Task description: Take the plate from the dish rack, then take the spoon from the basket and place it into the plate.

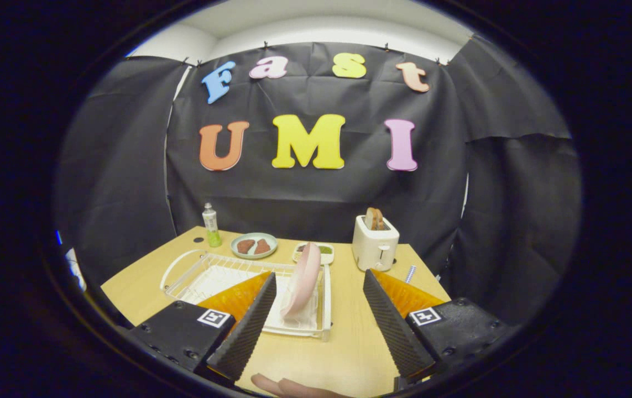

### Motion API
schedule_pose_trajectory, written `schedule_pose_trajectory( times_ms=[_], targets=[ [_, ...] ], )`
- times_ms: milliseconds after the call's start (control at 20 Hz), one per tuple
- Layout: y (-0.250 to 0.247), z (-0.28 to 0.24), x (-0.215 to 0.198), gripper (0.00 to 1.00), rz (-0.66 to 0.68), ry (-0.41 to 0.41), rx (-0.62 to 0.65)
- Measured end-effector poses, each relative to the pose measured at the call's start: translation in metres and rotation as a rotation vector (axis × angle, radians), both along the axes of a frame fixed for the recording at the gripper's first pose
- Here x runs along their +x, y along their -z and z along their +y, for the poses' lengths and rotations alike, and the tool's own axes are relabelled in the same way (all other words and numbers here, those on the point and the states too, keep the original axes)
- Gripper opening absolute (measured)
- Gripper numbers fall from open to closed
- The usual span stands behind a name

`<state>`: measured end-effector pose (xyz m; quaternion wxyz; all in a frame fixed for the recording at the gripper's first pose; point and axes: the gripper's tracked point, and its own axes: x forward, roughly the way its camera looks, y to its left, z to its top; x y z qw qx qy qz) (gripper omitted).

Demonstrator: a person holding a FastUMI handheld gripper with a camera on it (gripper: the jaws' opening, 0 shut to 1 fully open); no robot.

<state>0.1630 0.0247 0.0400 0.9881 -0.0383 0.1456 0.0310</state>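
Plate stands on edge in rack, between parted gripper fingers.

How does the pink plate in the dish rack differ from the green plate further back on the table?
The pink plate stands on edge in the dish rack, while the green plate lies flat on the table. The pink plate is bare; the green plate holds two brown pieces of food. The pink plate sits just ahead of the open gripper, the green one well beyond it. Both are round.
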Motion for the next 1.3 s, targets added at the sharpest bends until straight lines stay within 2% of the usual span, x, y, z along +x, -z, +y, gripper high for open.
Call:
schedule_pose_trajectory(
  times_ms=[250, 400, 500, 600, 750, 950, 1000, 1200, 1300],
  targets=[
    [0.0, 0.022, 0.07, 1.0, 0.216, -0.044, -0.05],
    [0.014, 0.031, 0.104, 0.99, 0.419, -0.037, -0.12],
    [0.025, 0.035, 0.122, 0.94, 0.545, -0.018, -0.12],
    [0.031, 0.028, 0.137, 0.85, 0.63, 0.044, -0.156],
    [0.039, 0.027, 0.156, 0.75, 0.708, 0.086, -0.178],
    [0.046, 0.02, 0.172, 0.53, 0.781, 0.203, -0.162],
    [0.048, 0.019, 0.173, 0.47, 0.806, 0.218, -0.181],
    [0.057, 0.023, 0.171, 0.38, 0.872, 0.219, -0.214],
    [0.06, 0.023, 0.162, 0.33, 0.909, 0.245, -0.233]
  ],
)
